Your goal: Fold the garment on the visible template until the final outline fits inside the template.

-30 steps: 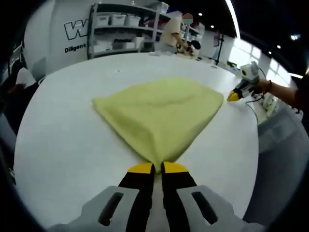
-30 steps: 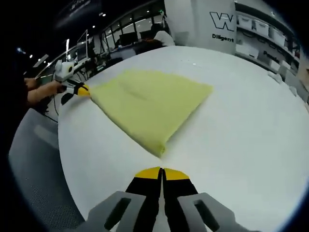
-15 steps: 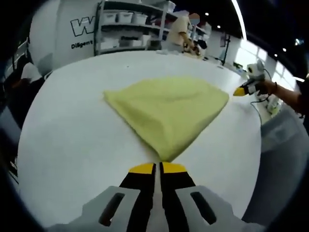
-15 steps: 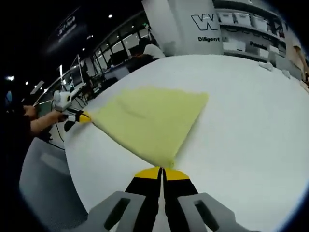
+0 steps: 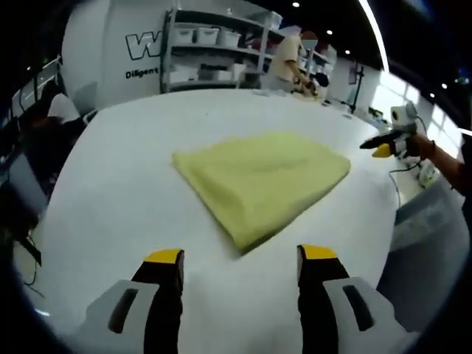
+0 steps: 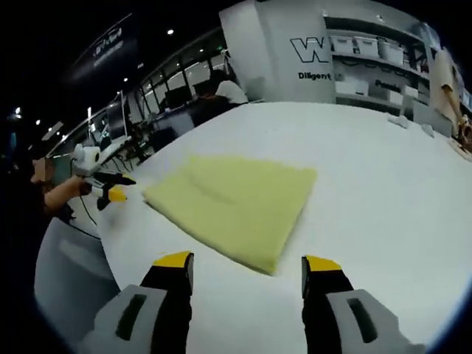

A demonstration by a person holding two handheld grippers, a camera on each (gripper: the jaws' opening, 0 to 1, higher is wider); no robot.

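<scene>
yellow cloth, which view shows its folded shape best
The left gripper view: the yellow cloth lies near the middle, all its edges visible on the white table, beyond the open left gripper. The right gripper view shows the cloth whole too, but more foreshortened, beyond the open right gripper.

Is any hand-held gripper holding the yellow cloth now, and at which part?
Nothing is held. Both the left hand-held gripper and right hand-held gripper are open, apart from the yellow cloth.

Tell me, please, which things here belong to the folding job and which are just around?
Job: cloth, table, left gripper, right gripper.
Around: shelves with bins, wall sign, a person by the shelves.
</scene>
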